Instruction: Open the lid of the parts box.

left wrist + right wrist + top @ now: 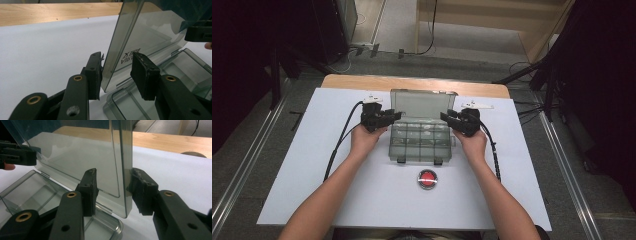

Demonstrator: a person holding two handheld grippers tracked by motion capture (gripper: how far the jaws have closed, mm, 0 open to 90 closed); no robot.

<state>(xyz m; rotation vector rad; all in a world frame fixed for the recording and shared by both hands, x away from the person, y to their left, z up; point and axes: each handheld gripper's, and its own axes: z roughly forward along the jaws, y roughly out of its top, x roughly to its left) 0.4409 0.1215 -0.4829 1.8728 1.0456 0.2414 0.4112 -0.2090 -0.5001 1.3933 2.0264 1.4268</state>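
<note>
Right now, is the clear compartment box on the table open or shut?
Open: the lid stands raised behind the compartment tray, its side edges between both grippers' jaws.

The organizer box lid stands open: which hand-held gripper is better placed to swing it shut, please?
Probably the right hand-held gripper: its jaws straddle the lid edge closely. The left hand-held gripper touches it with one pad only.

Upright smoky lid (82, 162) edge between parted fingers (88, 190), white table (180, 167)

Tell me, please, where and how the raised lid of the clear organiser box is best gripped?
Grip the lid by its upright side edges, one gripper from each side. The left gripper and right gripper already straddle those thin edges; fingers flat against the panel should hold it.
</note>
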